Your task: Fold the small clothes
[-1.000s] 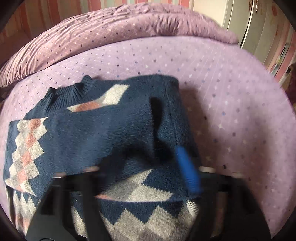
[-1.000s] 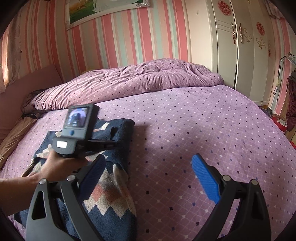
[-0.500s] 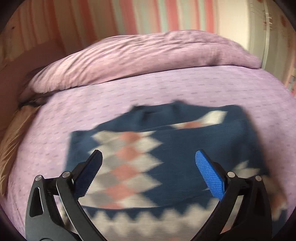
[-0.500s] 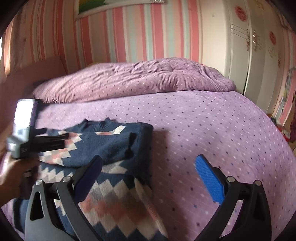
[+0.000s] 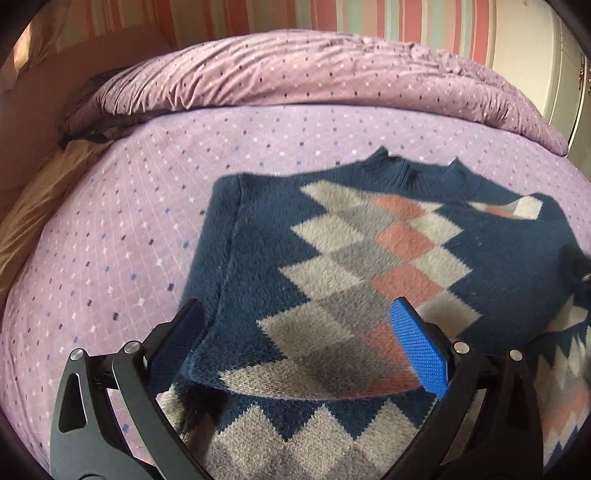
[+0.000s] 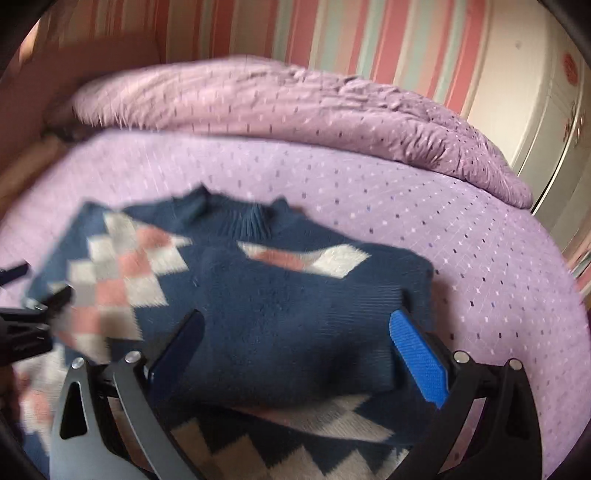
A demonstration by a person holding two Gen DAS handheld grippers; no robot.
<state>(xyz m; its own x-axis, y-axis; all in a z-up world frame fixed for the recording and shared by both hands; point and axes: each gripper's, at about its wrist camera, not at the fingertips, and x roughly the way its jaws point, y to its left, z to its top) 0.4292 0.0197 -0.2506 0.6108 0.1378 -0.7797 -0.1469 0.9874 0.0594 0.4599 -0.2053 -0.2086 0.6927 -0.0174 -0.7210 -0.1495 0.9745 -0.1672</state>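
Jaws of both grippers are seen spread wide and empty, nothing pinched between them. In the left wrist view, the left gripper (image 5: 299, 347) is held low over the sweater (image 5: 373, 266), which fills the centre and lower right of the frame; in the right wrist view, the right gripper (image 6: 295, 354) is poised above the same sweater (image 6: 280, 314), seen in the centre and lower left.

The sweater is laid flat on the bed (image 5: 122, 236), collar toward the top of the frame. Both sleeves appear to have been folded inward across the chest, so a narrow rectangle has been formed. The lengthwise fold, hem up toward collar, is judged not yet done (the lower body is cut off by the bottom edge of each frame, so this cannot be confirmed).

The knit is thick and fuzzy, navy blue, with a ribbed collar and a column of diamonds in cream, grey and salmon pink. Soft, rounded edges are shown at the folds, suggesting a bulky fabric that may spring open. The bedsheet is smooth lilac cloth with a fine grid of small dots. A crumpled quilt (image 5: 332, 70) in matching purple is heaped across the top of the frame, and a striped wall (image 6: 332, 33) in pink, cream and teal is seen behind it. The right wrist view is blurred at its left edge.
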